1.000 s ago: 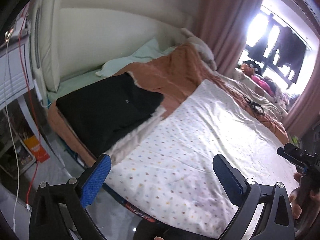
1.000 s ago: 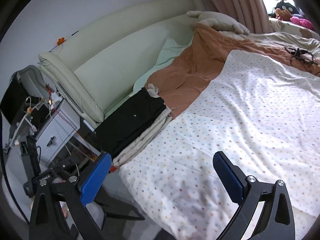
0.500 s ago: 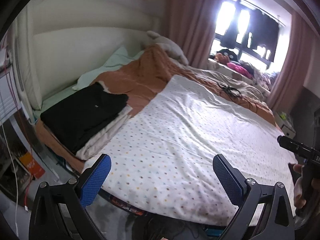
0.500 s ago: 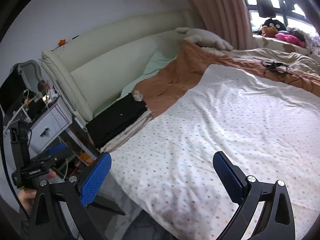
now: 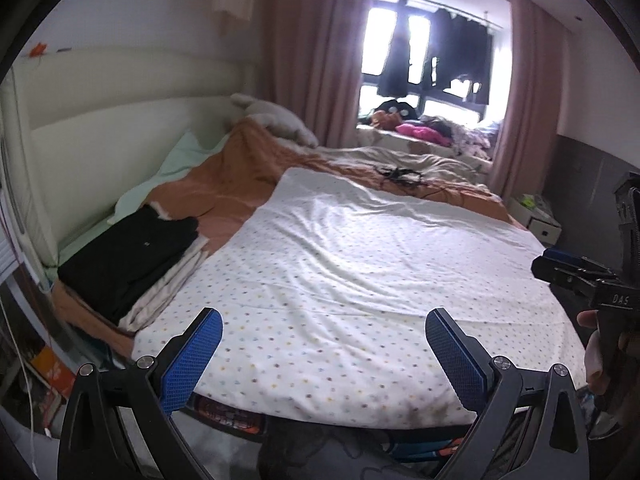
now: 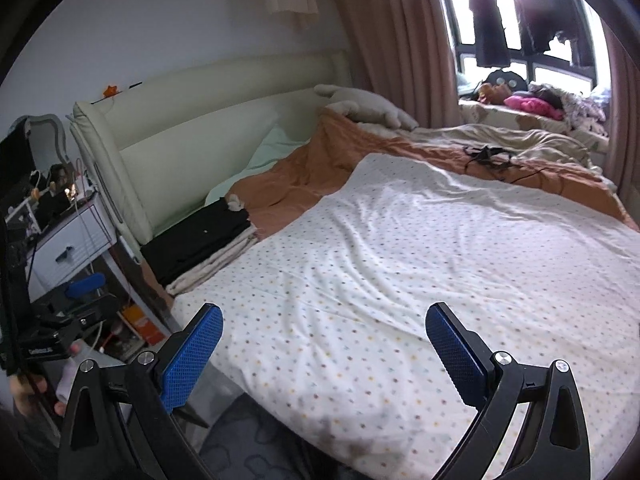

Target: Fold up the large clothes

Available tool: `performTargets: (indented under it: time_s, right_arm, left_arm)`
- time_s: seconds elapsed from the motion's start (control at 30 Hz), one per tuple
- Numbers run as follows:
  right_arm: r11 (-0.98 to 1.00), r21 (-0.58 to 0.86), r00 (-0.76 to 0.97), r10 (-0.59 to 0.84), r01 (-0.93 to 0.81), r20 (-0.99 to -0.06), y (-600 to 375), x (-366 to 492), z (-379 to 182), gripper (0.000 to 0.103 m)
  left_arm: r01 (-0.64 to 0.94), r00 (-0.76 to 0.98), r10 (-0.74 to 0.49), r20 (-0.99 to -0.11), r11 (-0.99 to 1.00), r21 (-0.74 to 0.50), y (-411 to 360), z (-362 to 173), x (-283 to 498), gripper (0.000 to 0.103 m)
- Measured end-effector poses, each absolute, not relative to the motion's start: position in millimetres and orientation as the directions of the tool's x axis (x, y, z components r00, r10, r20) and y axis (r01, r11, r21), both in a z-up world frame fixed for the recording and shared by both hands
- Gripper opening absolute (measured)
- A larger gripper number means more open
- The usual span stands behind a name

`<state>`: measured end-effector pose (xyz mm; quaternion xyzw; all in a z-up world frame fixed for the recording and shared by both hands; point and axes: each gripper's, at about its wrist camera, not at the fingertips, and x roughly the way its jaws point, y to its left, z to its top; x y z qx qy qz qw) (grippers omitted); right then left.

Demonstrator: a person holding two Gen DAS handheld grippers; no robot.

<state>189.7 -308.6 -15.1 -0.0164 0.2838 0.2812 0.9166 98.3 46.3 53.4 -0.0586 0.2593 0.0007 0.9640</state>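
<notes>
Folded clothes [image 5: 132,258] beside dotted sheet's [image 5: 360,272] edge

Dotted sheet [image 6: 400,264], R gripper [image 6: 324,344] jaws apart

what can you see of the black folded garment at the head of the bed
The black folded garment lies flat as a neat rectangle on top of a folded cream-coloured cloth, near the padded headboard. It looks like soft matte fabric with a tiny white mark near its middle. The stack sits on the orange bedcover, beside the dotted white sheet. Neither gripper touches it.
</notes>
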Motion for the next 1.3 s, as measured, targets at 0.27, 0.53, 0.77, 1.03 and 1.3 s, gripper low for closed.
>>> performTargets:
  time_s: [0.27, 0.53, 0.77, 1.03, 1.3]
  right_arm:
    - [0.876, 0.086, 0.754, 0.454, -0.474, -0.475, -341.4, 151.0, -16.8, 0.102]
    - [0.886, 0.067, 0.785, 0.439, -0.459, -0.438, -358.3, 113.7, -25.4, 0.102]
    - [0.886, 0.067, 0.795, 0.444, -0.459, -0.414, -364.2, 95.1, -38.3, 0.102]
    - [0.897, 0.069, 0.800, 0.422, -0.436, -0.426, -367.7, 88.8, -65.4, 0.102]
    - [0.910, 0.096, 0.793, 0.400, -0.403, -0.459, -376.1, 90.0, -93.0, 0.102]
  left_arm:
    - [0.001, 0.898, -0.036, -0.439, 0.997, -0.081, 16.0, 50.0, 70.0, 0.102]
    - [0.000, 0.916, -0.036, -0.400, 0.996, -0.090, 6.0, 39.6, 45.9, 0.102]
    - [-0.018, 0.925, -0.015, -0.379, 0.996, -0.082, 3.3, 24.0, 31.2, 0.102]
    - [-0.013, 0.932, -0.014, -0.363, 0.997, -0.072, 8.3, 4.7, 25.4, 0.102]
    - [-0.052, 0.915, 0.012, -0.402, 0.995, -0.089, 19.1, -18.9, 35.9, 0.102]
